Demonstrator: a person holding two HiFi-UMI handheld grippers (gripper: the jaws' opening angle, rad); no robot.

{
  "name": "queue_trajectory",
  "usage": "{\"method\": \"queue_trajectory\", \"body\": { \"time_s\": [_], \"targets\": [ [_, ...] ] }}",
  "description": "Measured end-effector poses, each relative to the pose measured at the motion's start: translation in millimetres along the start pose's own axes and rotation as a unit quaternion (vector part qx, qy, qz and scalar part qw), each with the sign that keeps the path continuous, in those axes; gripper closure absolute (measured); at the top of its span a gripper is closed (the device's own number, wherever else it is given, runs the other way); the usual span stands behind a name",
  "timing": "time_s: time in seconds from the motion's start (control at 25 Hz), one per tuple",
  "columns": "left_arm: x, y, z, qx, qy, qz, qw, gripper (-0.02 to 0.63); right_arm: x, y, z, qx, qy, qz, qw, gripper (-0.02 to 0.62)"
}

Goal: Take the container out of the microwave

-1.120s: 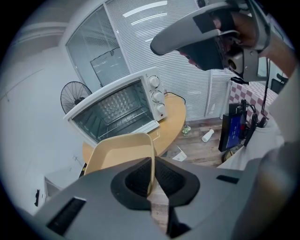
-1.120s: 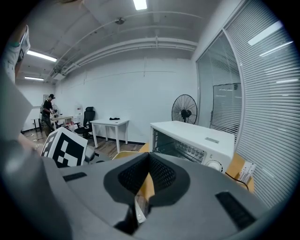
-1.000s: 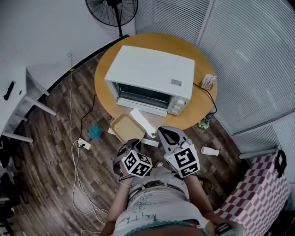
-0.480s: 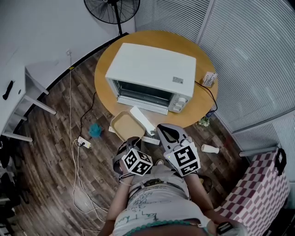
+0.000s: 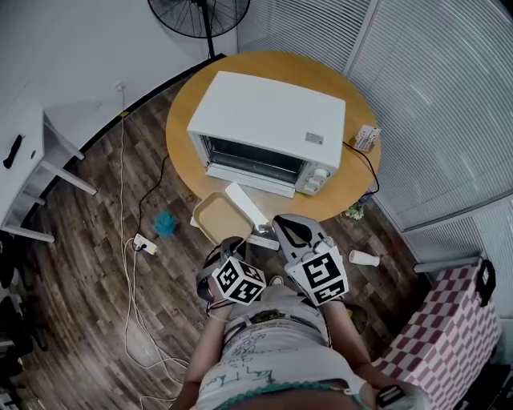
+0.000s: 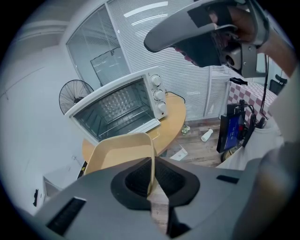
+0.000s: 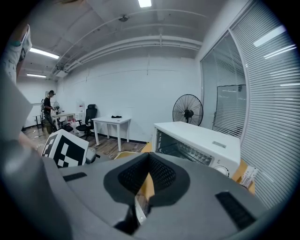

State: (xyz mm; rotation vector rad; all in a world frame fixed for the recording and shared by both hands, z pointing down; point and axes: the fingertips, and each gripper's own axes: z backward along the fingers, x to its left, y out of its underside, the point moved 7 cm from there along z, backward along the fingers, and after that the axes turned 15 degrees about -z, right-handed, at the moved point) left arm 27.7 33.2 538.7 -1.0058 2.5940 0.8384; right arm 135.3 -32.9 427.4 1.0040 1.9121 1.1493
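Container (image 5: 220,218) (image 6: 117,150), tan and shallow, out of the microwave (image 5: 268,128) (image 6: 117,110) and held over the wooden floor (image 5: 96,264), just off the near edge of the round bench (image 5: 353,176). Gripped by its near wall in the left gripper (image 5: 228,245) (image 6: 151,176), jaws almost together, only the thin tan wall pinched between the dark pads. Tilted slightly, open side up, nothing visible inside.

Just to the right, right gripper (image 5: 287,228) (image 7: 143,185) beside the container, jaws drawn together on nothing, a narrow slit left between the pads, aimed toward the microwave.

Farther off, white microwave on the bench, front turned toward the person, dark cavity and wire rack showing. Small box (image 5: 365,140) at the bench's right edge. At the far side, black standing fan (image 5: 196,16). On the floor, power strip (image 5: 144,244) at left and white cup (image 5: 365,260) lying at right.
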Motion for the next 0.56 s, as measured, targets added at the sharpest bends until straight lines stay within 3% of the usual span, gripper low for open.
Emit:
{"method": "queue_trajectory", "body": {
  "time_s": [0.56],
  "targets": [
    [5.4, 4.5, -3.2, 0.0, 0.004, -0.002, 1.0, 0.575, 1.4, 0.6, -6.3, 0.006, 0.005, -0.001, 1.0, 0.601]
  ]
}}
